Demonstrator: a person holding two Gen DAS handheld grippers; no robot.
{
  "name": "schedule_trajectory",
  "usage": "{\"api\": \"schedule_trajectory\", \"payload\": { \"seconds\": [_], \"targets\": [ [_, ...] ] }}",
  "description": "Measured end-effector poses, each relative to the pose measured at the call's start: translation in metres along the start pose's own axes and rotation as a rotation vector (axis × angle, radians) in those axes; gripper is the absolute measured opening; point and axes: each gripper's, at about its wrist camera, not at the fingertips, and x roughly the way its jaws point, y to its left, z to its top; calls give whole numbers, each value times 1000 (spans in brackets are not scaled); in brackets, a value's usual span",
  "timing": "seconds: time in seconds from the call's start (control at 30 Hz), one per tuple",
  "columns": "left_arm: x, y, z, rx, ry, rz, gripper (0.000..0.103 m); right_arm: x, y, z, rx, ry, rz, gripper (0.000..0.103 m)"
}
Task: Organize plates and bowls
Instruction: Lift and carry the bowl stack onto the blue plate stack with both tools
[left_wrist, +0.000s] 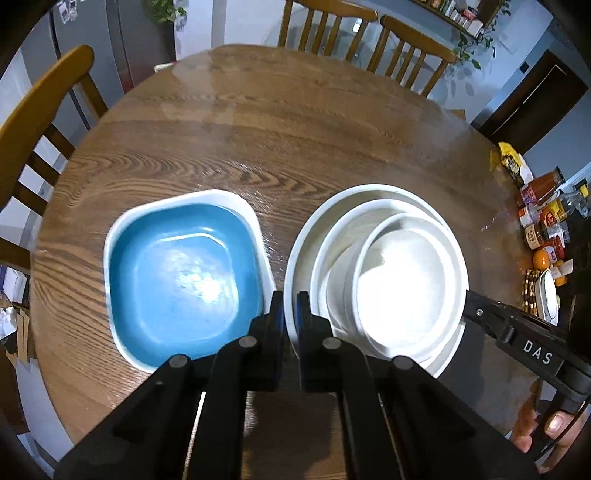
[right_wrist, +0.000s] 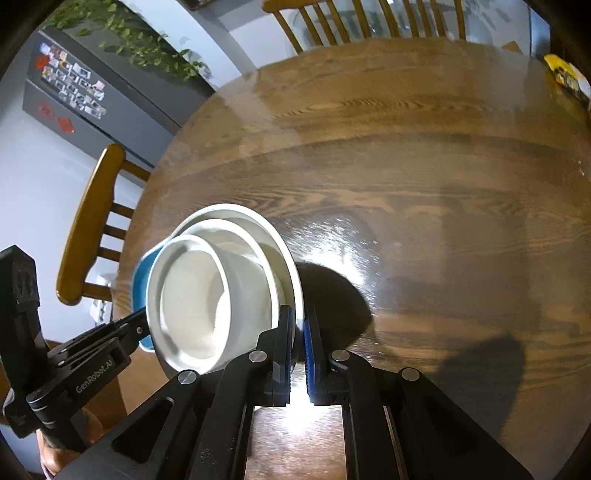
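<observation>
Left gripper (left_wrist: 291, 310) and right gripper (right_wrist: 300, 332) each clamp opposite rims of the wide white ceramic plate (left_wrist: 301, 236) carrying two nested white bowls (left_wrist: 406, 273), seemingly just clear of the round wooden table (left_wrist: 258, 129), beside the square blue dish (left_wrist: 181, 273). Risk: uneven lift tilts the plate, bowls slide; thin rim slips.

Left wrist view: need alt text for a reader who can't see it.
The left claw is shut on the near rim of a stack of white bowls, nested three deep, on a round wooden table. A square blue bowl sits just left of the stack, and the right claw grips the stack's opposite rim.
</observation>
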Motion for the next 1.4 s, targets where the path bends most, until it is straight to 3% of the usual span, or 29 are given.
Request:
{"api": "schedule_trajectory", "payload": {
  "seconds": [0.4,0.67,1.23,1.4],
  "targets": [
    [-29,58,5,-55,-52,36,1,13,68,5,-71,-8,37,9],
    [-33,95,6,-83,-38,58,1,38,103,6,-89,20,48,9],
    [-2,131,12,-95,63,58,1,83,117,5,-53,105,8,9],
    [-1,133,17,-78,57,65,1,87,117,9,-43,110,5,9]
  ]
}}
